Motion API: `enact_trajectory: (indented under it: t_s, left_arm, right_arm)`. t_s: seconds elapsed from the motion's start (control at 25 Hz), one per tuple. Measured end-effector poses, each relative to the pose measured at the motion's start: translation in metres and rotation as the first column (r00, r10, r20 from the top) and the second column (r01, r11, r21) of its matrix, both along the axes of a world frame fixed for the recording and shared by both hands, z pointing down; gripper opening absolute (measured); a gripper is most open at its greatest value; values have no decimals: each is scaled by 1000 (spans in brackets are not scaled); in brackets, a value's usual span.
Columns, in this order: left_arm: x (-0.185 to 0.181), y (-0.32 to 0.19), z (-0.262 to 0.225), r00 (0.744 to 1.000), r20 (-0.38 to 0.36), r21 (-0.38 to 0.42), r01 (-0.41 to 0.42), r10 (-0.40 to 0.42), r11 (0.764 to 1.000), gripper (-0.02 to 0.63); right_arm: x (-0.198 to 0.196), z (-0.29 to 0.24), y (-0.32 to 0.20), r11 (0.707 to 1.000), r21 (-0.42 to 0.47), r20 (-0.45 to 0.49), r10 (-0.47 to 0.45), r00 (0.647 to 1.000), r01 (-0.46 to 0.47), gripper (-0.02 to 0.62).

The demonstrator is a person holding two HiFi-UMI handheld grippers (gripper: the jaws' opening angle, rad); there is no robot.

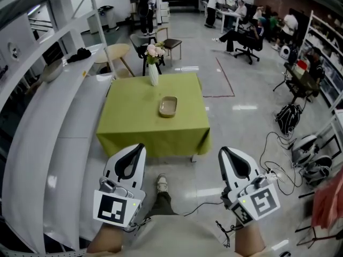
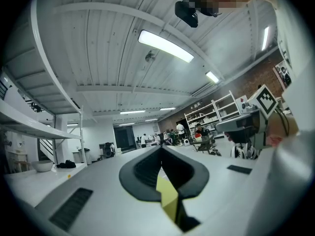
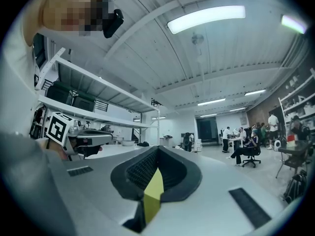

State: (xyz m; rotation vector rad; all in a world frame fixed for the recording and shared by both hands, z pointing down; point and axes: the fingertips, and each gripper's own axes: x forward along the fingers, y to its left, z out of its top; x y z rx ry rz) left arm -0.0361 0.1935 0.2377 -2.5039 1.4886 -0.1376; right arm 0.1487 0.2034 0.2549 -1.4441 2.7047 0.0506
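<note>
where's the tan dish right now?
Head view: the dish sits near the middle of the table, just nearer the person and slightly right of the vase.

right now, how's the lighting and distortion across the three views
Head view: even light, fisheye bends the white shelf, lamp glare patches on the floor. Left gripper view: strong fisheye, dark corners, ceiling lamp blown out. Right gripper view: same dark corners, ceiling light equally bright.

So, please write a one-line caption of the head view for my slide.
The left gripper and right gripper, both shut, held before a green-clothed table with a tan dish and flower vase.
</note>
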Motion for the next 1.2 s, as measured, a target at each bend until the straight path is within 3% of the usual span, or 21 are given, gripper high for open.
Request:
enact_trajectory:
  t_s: [0.4, 1.2]
  left_arm:
    - [-17, -82, 13, 1000, -4, -27, -17, 16, 999, 6]
    - [-73, -344, 33, 990, 0, -146, -138, 139, 980, 6]
  right_arm:
    - [-23, 8, -77, 1000, -19, -44, -2, 999, 1, 6]
    - [-99, 13, -329, 991, -116, -95, 56, 994, -67, 6]
